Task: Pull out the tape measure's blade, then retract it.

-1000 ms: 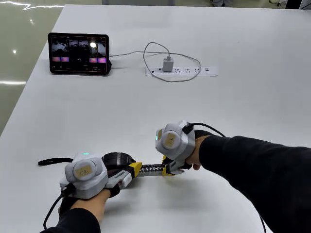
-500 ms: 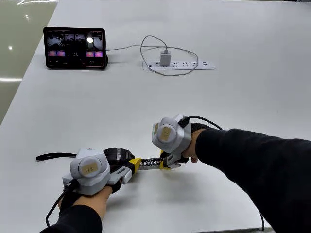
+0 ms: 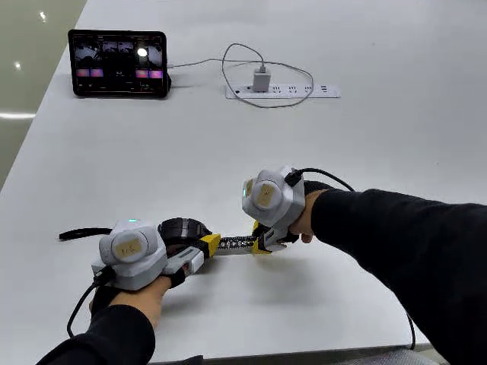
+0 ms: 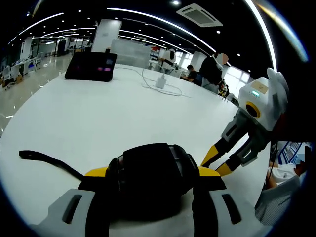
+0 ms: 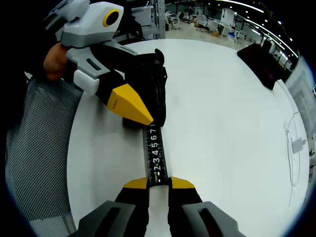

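Note:
My left gripper (image 3: 199,252) is shut on the black tape measure case (image 3: 182,230), which rests on the white table (image 3: 228,160). In the left gripper view the case (image 4: 150,175) sits between the yellow fingertips, and its black wrist strap (image 4: 44,160) trails off to the left. A short length of blade (image 3: 236,245) runs from the case to my right gripper (image 3: 262,245), which is shut on the blade's end. The right gripper view has the numbered blade (image 5: 154,155) leading from its shut gripper (image 5: 159,185) to the case (image 5: 154,94) and the left gripper (image 5: 126,103).
A tablet (image 3: 119,63) with a lit screen stands at the far left of the table. A power strip (image 3: 283,91) with a white charger and looped cable lies at the back middle. The table's near edge runs just below my arms.
The head camera has shifted a little. Both grippers keep their hold, and the length of blade drawn out looks about the same.

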### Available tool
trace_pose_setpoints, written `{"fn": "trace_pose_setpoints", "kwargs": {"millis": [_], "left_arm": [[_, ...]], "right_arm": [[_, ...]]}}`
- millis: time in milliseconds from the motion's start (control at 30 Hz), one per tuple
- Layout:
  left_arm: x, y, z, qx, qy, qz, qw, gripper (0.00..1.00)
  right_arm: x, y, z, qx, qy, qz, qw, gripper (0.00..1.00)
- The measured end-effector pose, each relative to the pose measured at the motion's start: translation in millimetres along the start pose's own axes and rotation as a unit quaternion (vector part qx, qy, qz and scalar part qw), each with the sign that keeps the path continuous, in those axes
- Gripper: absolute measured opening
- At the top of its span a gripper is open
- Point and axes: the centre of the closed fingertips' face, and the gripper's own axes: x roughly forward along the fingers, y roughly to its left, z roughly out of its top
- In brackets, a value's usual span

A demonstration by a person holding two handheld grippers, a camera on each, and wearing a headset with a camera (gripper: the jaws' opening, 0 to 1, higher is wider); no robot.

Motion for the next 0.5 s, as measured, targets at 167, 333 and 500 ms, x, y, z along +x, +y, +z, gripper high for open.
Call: {"fn": "trace_pose_setpoints", "kwargs": {"millis": [167, 333, 500], "left_arm": [[0.7, -1.1, -0.5, 0.013, -0.005, 0.008, 0.9999, 0.63], [0.6, -0.6, 2.1, 0.04, -0.017, 0.032, 0.9985, 0.64], [0.3, 1.8, 2.0, 0.032, -0.009, 0.028, 0.9991, 0.62]], "right_arm": [[-0.1, 0.3, -0.6, -0.002, 0.002, 0.001, 1.0, 0.1], [-0.5, -0.2, -0.4, 0.019, -0.011, 0.0, 0.9998, 0.1], [0.1, 0.4, 0.4, 0.021, -0.017, -0.003, 0.9996, 0.1]]}}
